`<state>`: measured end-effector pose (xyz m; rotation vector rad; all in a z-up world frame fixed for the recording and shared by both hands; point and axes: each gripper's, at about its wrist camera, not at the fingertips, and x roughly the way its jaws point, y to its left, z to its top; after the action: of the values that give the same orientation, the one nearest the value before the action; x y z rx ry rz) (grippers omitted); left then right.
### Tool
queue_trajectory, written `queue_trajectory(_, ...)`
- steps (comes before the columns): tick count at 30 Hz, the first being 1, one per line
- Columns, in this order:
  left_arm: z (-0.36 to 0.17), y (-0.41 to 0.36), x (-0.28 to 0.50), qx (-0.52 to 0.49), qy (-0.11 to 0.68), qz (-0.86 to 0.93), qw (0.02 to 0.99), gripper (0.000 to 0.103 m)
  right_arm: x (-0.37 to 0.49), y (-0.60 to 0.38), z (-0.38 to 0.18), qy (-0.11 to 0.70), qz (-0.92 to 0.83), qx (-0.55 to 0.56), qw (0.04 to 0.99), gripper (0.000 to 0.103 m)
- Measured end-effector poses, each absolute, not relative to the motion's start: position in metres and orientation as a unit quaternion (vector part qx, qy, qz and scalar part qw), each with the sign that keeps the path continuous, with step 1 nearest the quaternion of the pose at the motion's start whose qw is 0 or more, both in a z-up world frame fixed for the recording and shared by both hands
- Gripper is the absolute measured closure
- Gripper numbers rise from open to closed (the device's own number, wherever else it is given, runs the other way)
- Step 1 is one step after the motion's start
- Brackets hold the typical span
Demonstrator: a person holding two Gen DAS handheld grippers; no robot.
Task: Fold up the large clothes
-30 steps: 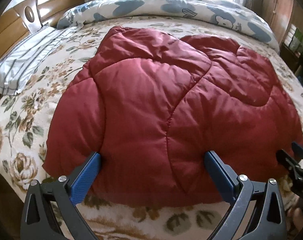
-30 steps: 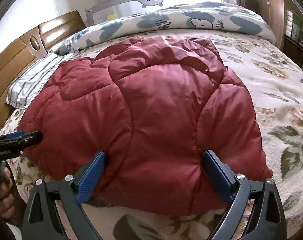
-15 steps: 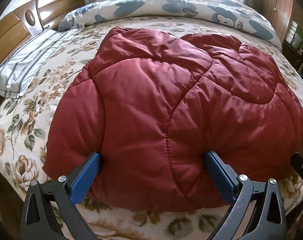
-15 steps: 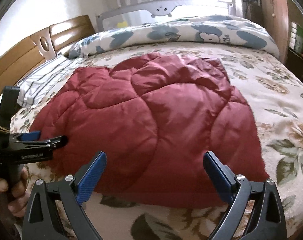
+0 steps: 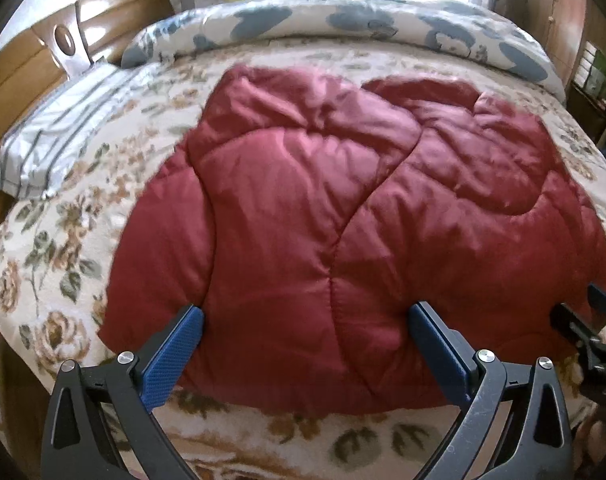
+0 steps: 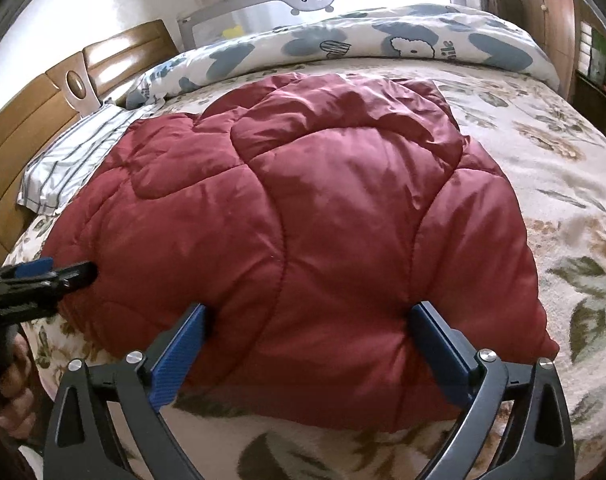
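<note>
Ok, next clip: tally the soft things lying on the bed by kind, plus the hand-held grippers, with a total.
Red quilted garment: 1
Striped pillow: 1
Blue-and-white cartoon duvet: 1
Floral blanket covering the bed: 1
Hand-held grippers: 2, the left hand-held gripper and the right hand-held gripper, both open
Total: 6

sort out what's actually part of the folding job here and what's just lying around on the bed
Part of the job:
red quilted jacket
left gripper, open
right gripper, open

Just lying about:
striped pillow
blue-patterned duvet
floral blanket, the surface under the jacket
wooden headboard
</note>
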<state>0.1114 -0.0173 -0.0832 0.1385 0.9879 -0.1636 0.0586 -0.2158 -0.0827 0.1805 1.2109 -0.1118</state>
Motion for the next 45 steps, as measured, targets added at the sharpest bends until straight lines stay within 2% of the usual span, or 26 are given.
queue_trajectory(12, -0.092, -0.025, 0.128, 0.071, 0.487, -0.08, 0.867, 0.0, 0.076, -0.208, -0.053, 0.549, -0.043, 0.081, 0.831, 0.003)
queue_trajectory(22, -0.096, -0.025, 0.147, 0.07, 0.494, -0.083, 0.863, 0.0, 0.119, -0.225, -0.095, 0.576, -0.057, 0.088, 0.811, 0.001)
queue_trajectory(40, -0.106, -0.03, 0.154, 0.076, 0.488, -0.077, 0.866, 0.0, 0.112, -0.225, -0.1, 0.561, -0.059, 0.09, 0.821, 0.001)
queue_trajectory(45, -0.095, -0.027, 0.145, 0.069, 0.479, -0.07, 0.873, 0.0, 0.11, -0.225, -0.088, 0.561, -0.065, 0.09, 0.821, 0.003)
